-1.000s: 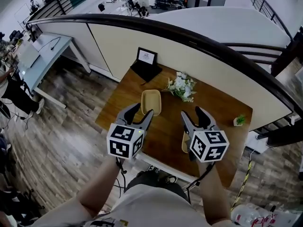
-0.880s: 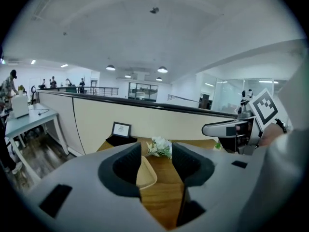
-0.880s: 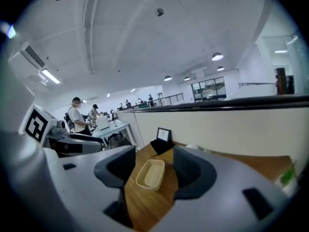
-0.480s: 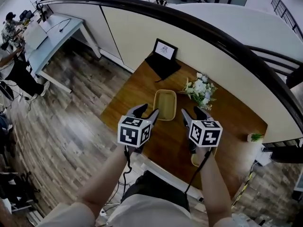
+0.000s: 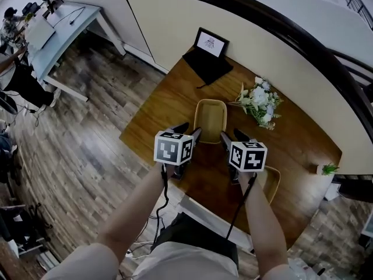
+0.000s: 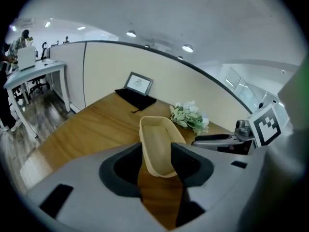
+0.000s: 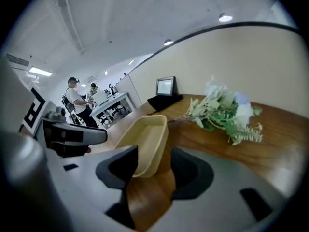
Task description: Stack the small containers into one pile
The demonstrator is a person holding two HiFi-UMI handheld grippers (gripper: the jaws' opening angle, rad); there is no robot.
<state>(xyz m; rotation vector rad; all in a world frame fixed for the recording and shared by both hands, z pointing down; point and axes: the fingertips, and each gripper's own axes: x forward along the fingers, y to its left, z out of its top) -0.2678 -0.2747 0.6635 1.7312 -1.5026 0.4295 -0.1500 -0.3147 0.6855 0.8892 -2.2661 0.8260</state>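
A beige oblong container [image 5: 210, 120] lies open side up in the middle of the wooden table [image 5: 169, 107]. My left gripper [image 5: 189, 132] is at its near left corner, jaws open, the container's [image 6: 154, 134] near end showing in the gap of the left gripper [image 6: 155, 151]. My right gripper [image 5: 231, 136] is at the near right corner. Its jaws are closing, and the container's [image 7: 142, 134] corner sits between the jaws of the right gripper [image 7: 153, 156], untouched by the pads. A second beige container [image 5: 273, 182] lies by my right forearm, partly hidden.
A bunch of white flowers [image 5: 259, 101] lies just right of the middle container. A black framed stand [image 5: 210, 54] is at the table's back, a small potted plant [image 5: 329, 169] at its far right. A curved cream partition [image 5: 192, 16] borders the table behind. People stand at desks far left.
Both grippers have moved forward and closer together, up to the near end of the middle container. The second container now shows to the right of my right arm.
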